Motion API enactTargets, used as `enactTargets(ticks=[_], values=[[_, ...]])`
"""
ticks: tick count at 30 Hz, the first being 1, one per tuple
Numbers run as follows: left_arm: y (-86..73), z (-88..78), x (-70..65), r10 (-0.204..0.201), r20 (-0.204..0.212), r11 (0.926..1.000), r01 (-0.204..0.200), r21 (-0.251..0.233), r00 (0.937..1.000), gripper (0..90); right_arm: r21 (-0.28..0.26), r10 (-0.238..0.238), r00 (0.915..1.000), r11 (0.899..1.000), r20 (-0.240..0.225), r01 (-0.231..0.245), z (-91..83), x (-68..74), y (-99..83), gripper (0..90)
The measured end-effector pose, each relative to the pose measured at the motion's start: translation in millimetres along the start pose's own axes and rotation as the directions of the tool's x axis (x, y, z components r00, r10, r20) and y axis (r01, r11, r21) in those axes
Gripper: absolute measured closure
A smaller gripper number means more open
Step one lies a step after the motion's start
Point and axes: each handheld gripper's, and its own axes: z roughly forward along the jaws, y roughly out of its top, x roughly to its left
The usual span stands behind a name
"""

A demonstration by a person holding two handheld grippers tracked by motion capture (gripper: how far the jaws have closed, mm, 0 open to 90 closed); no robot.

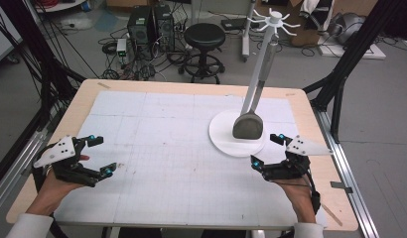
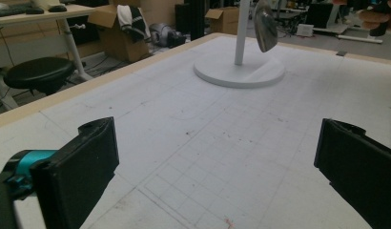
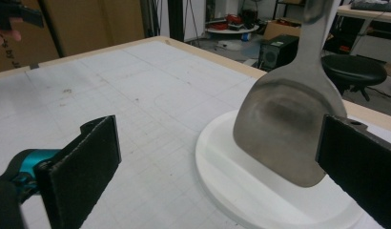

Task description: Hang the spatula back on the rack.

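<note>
A white rack with a round base (image 1: 221,133), a slanting pole (image 1: 263,59) and hooks on top stands at the table's right middle. A grey metal spatula (image 1: 247,126) hangs from it, blade down over the base. My right gripper (image 1: 266,149) is open just in front of the base, held by a hand. In the right gripper view the spatula blade (image 3: 284,129) hangs close ahead, over the base (image 3: 241,186), between the wide-apart jaws of the gripper (image 3: 217,167). My left gripper (image 1: 103,155) is open at the table's left, nothing between its jaws (image 2: 217,171); the rack base (image 2: 231,75) and spatula (image 2: 265,24) are far ahead.
A white gridded mat (image 1: 167,144) covers the wooden table (image 1: 82,99). Beyond the far edge stand a black stool (image 1: 205,37), computer towers (image 1: 151,25) and floor cables. Black frame legs (image 1: 340,84) rise at the right side.
</note>
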Motion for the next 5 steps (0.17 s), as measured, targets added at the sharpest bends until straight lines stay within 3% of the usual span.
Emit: enactTargets(ticks=[5], values=[[0.1, 1.3, -1.3, 0.005, -0.001, 1.0000, -0.005, 0.008, 1.0000, 1.7, 0.003, 0.005, 1.0000, 1.000, -0.004, -0.005, -3.4, -0.2, -3.0, 0.7]])
